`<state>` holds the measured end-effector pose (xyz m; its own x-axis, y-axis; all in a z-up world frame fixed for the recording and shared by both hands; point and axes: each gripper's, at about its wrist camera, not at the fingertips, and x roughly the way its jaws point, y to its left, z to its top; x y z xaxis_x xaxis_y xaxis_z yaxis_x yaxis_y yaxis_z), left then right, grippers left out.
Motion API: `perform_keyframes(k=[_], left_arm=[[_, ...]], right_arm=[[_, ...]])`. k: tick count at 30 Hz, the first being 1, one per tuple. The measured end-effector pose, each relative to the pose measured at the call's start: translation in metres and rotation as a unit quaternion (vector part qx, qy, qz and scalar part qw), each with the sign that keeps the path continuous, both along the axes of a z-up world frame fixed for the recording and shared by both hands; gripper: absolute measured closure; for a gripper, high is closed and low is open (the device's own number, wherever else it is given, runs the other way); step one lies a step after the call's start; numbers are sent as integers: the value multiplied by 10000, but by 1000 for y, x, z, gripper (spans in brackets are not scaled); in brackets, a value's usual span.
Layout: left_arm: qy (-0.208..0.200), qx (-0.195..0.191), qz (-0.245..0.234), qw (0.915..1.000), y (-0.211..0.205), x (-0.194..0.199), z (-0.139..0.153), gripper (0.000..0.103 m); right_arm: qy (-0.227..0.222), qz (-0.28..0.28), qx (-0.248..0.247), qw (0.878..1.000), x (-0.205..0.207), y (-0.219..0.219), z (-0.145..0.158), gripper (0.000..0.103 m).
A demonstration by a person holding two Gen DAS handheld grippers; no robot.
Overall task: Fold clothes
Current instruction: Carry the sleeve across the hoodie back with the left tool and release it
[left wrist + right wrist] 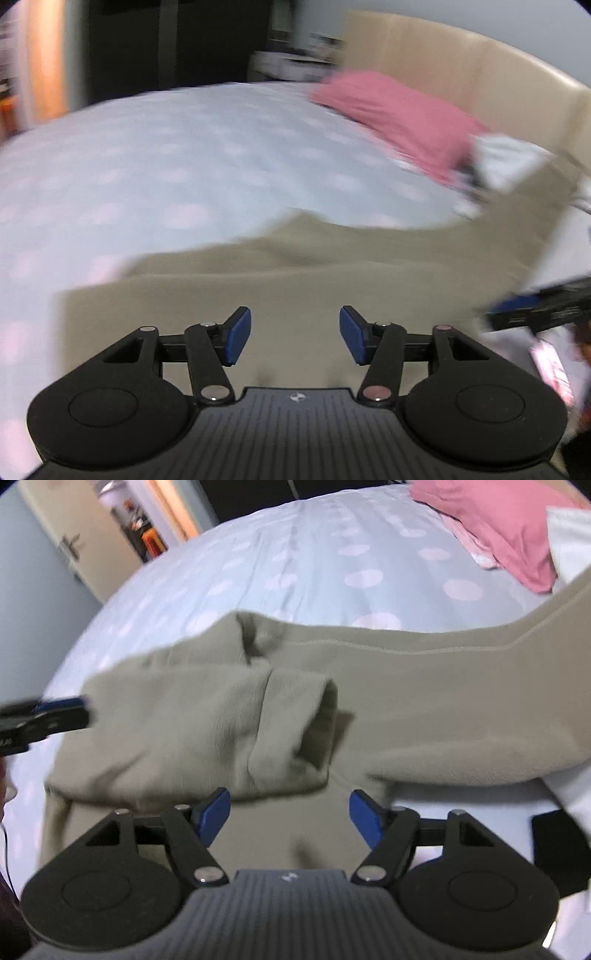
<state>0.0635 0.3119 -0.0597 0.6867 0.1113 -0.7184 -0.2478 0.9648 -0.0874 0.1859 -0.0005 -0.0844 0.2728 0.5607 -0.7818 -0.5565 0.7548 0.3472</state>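
A khaki sweatshirt lies spread on the bed, and in the right wrist view the sweatshirt has one sleeve folded across its body, cuff toward the middle. My left gripper hovers open just above the garment's near edge, nothing between its blue pads. My right gripper is open too, just short of the sleeve's cuff. The left gripper shows at the left edge of the right wrist view, and the right gripper at the right edge of the left wrist view.
The bed has a pale blue sheet with white dots. A pink folded garment and white cloth lie by the beige headboard. A door and shelves stand beyond the bed. A dark object sits at the right.
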Motion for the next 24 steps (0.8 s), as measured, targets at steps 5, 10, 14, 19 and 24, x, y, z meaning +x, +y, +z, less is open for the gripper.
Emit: perform_keyframes(k=[5,10,14,19,24], left_arm=[[114,-51,1167,9931,92,-13,-11,51],[106,-1041,1953,9751,162,-13,-42,51],[152,-1631,2333,9585,190,-11,-74,55],[-351,-2133,2474,9445,196,-21,-86,89],[-834,-2096,2542,9405,195,-43,-72,93]], right_arm=[[228,-278,322,9988,41,18,-11,29],[513,-505,569,9958,76,34,-26,29],[911,-548,837,9908,89,45,-41,46],[979,-580,1193,9863,84,50,-47,93],[415,-501,1451,9873,69,42,-14,95]])
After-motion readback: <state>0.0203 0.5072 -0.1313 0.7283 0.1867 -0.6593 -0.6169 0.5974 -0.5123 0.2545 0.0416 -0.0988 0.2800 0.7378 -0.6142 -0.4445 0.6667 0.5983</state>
